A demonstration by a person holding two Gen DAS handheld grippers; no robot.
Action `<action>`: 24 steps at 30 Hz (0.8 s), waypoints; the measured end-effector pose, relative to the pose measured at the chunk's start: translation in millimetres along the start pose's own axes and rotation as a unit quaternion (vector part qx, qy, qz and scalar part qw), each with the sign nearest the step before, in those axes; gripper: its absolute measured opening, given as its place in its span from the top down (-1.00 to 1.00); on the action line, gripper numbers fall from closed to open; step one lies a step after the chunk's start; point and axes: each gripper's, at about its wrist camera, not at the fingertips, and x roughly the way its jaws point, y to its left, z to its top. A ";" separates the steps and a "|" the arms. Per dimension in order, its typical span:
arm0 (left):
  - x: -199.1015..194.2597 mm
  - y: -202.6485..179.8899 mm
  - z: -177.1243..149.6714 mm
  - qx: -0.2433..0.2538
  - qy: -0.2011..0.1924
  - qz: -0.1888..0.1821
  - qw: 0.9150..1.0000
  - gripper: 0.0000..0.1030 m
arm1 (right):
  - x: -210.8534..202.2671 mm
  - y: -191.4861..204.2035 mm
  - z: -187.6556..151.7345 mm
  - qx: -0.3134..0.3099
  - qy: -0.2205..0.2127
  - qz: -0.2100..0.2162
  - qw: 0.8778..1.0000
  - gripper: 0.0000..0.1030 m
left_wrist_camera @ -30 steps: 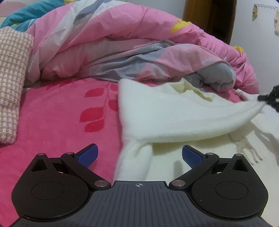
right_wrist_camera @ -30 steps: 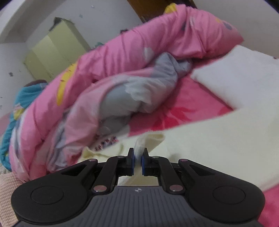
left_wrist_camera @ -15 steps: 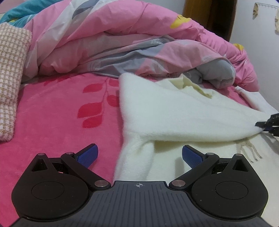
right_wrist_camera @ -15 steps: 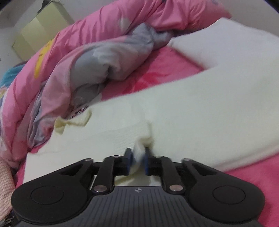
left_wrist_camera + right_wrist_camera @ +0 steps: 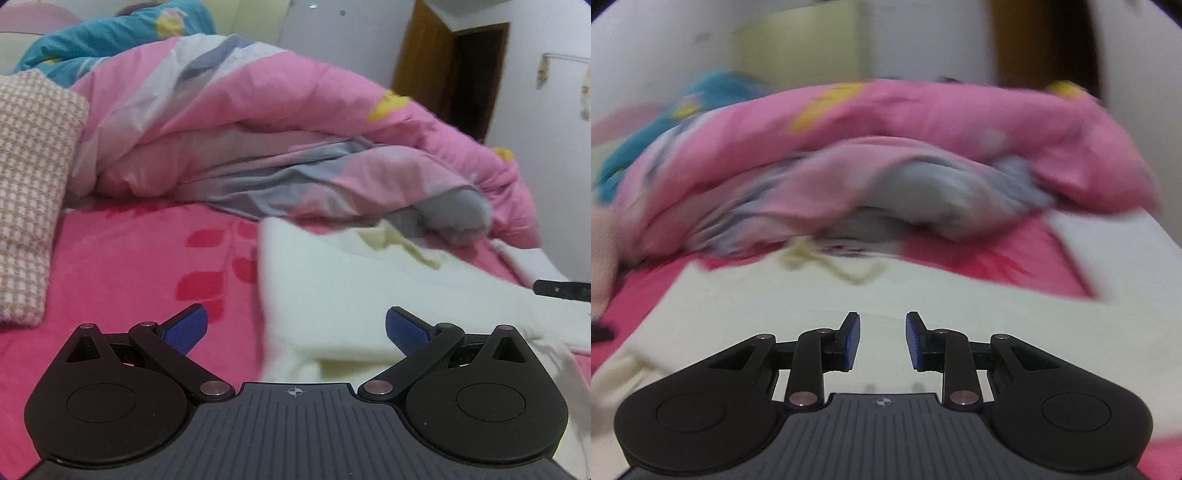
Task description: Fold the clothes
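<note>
Right gripper (image 5: 882, 341): your jaws are opening; a second ago they pinched a fold of the garment, and now nothing sits between the blue pads (image 5: 851, 341), only cream cloth lying below them.
Right view: it has levelled out since the tilted picture a second ago, and it is smeared with motion, so fine detail beyond the fingers cannot be told.
Left gripper (image 5: 294, 330): your jaws are spread wide, just as in both earlier pictures, with nothing gripped; the left pad stands over the pink sheet, the right pad over the cream cloth.
Garment (image 5: 351, 291): cream fleece, lying flat on the bed in front of both grippers; a second ago its right side was pulled up into a taut peak by your right gripper, and now that side lies down across the body as a folded layer.
Neck (image 5: 402, 243): the yellowish opening shows at the far edge, near the quilt.
Right gripper seen from the left: only a dark tip (image 5: 561, 290) shows at the right edge, just above the cloth, no longer clamped on it.
Sheet (image 5: 129, 258): pink with red leaves, bare to the left of the garment, unchanged.
Quilt (image 5: 277, 140): pink and grey, heaped behind the garment, unchanged.
Checked cloth (image 5: 33, 192): at the far left of the sheet, unchanged.
</note>
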 end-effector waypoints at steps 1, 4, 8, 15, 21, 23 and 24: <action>6.1 0.9 0.8 -0.003 0.011 0.014 1.000 -1.00 | 4.4 8.6 -1.1 -0.014 0.002 0.012 1.000 0.47; 24.7 7.6 -4.5 -0.015 0.048 0.028 0.998 -1.00 | 25.3 19.3 -17.0 -0.045 0.049 0.013 0.998 0.48; 33.4 13.1 -11.1 -0.026 0.077 0.021 0.996 -1.00 | 39.6 17.2 -35.8 -0.076 0.082 -0.002 0.994 0.50; 27.7 9.4 -17.8 -0.015 0.087 0.015 0.996 -1.00 | 29.7 98.4 18.9 -0.178 0.046 0.013 0.983 0.48; 24.6 13.1 -19.5 -0.021 0.085 0.009 0.996 -1.00 | 64.4 183.2 55.1 -0.203 0.014 0.196 0.959 0.50; 19.9 17.0 -18.7 -0.033 0.075 -0.003 0.997 -1.00 | 88.2 199.9 55.0 -0.208 0.029 0.230 0.950 0.50; 16.1 19.2 -18.4 -0.040 0.067 -0.011 0.997 -1.00 | 104.1 201.4 49.3 -0.214 0.045 0.226 0.949 0.50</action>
